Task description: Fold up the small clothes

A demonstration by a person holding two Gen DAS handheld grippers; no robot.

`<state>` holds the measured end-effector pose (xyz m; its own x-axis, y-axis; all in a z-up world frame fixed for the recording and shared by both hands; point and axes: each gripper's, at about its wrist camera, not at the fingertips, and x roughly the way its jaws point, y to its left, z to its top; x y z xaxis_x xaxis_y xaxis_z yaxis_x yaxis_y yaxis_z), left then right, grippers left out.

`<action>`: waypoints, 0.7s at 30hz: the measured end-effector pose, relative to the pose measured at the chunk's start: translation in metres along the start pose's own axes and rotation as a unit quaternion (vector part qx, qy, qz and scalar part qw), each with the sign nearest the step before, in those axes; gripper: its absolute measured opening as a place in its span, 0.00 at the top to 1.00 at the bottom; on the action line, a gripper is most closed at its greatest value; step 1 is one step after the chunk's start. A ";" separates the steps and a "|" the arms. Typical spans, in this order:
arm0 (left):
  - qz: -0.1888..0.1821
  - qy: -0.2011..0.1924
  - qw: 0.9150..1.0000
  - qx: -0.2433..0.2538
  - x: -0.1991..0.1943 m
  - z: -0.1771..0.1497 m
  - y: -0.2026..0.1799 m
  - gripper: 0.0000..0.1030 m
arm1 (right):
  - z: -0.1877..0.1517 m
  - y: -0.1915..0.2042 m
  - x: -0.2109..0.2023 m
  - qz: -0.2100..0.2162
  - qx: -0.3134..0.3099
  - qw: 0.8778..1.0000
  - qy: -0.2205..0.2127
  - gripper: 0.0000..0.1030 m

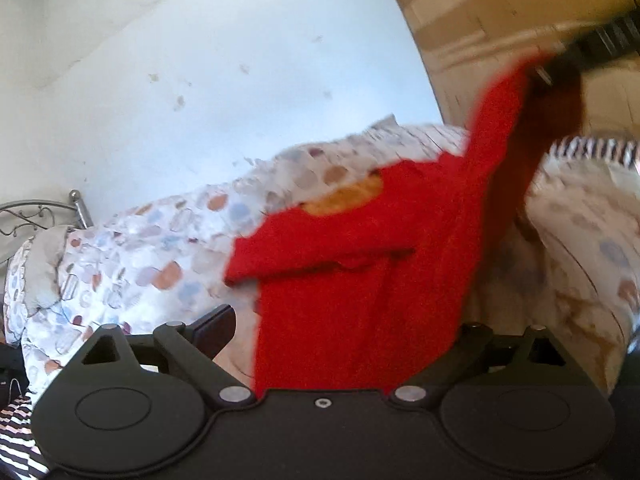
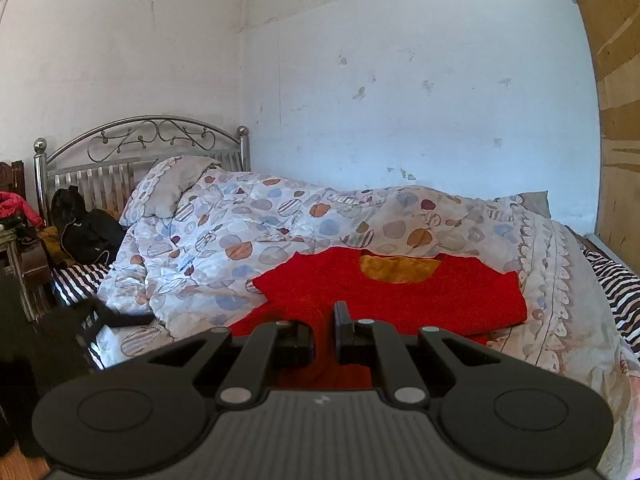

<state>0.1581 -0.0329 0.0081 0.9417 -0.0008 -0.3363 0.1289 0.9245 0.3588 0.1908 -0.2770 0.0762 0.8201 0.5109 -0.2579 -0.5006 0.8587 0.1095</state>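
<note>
At about 9 o'clock in the right wrist view there is a metal headboard (image 2: 140,148) and a black bag (image 2: 84,224). A quilt with spots (image 2: 224,240) covers the bed.

The red top (image 2: 440,300) lies on the quilt in the middle. Its neck hole, with yellow inside, points to 12 o'clock.

The left gripper (image 1: 344,324) has its fingers spread wide. Red cloth hangs down between them. The picture is blurry, and I cannot tell if the fingers touch the cloth.

The right gripper (image 2: 324,336) has its fingers almost together, with red cloth in the small gap. In the left wrist view it sits at 2 o'clock and lifts one edge of the top up.

I think the top is soft, fuzzy and light. It flops and bends where it is lifted, so it will not hold a shape by itself. It looks thick, so a pinch should not slip. Good places to grab are the bottom corners or the shoulders, one in each gripper, so it hangs flat.

I see no words or labels I can read. The right gripper has a tiny mark on its body, too small to tell.
</note>
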 end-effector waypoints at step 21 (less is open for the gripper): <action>-0.047 0.075 0.995 -0.056 0.002 -0.046 0.006 0.13 | 0.019 -0.002 0.016 0.016 0.035 0.999 -0.010 0.90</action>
<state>0.1467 -0.0095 -0.0303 0.8693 -0.0401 -0.4927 0.1711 0.9595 0.2238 0.2104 -0.2695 0.0902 0.8096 0.5387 -0.2333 -0.5072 0.8420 0.1839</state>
